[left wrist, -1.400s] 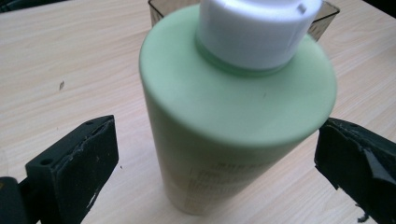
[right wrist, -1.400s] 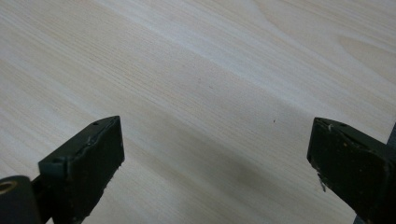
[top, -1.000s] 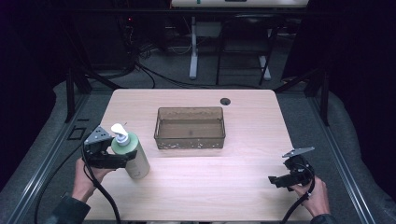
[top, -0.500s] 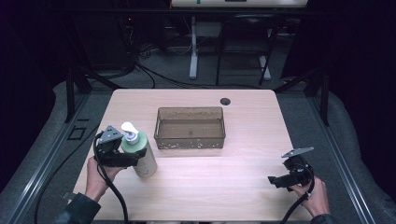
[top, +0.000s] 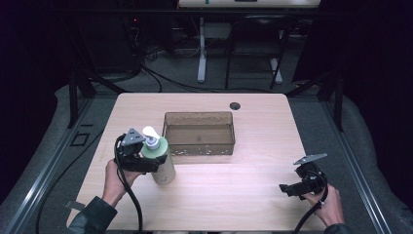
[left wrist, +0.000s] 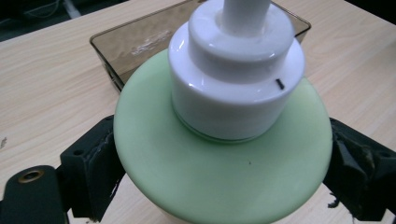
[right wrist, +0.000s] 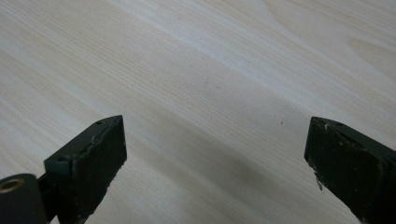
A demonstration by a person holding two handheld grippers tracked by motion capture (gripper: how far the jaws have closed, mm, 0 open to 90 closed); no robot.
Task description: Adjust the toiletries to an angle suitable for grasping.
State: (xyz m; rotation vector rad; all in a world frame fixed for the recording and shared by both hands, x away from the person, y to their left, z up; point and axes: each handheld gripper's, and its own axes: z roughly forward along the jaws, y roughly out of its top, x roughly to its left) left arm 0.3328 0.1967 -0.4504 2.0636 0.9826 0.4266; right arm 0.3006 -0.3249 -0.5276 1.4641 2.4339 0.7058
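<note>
Over the past second the left claw has carried the green pump bottle rightward to just beside the brown tray, jaws clamped on its shoulder; placing it inside looks next. The right claw idles wide open over the desk, well apart from the tray.

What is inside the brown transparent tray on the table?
The tray appears empty: in the high view its bare bottom shows. In the left gripper view, the green pump bottle held by the left gripper covers part of the tray, so that part stays unseen.

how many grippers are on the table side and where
2: the left gripper at the table's front left, jaws clamped on the green pump bottle; the right gripper at front right, jaws open.
</note>
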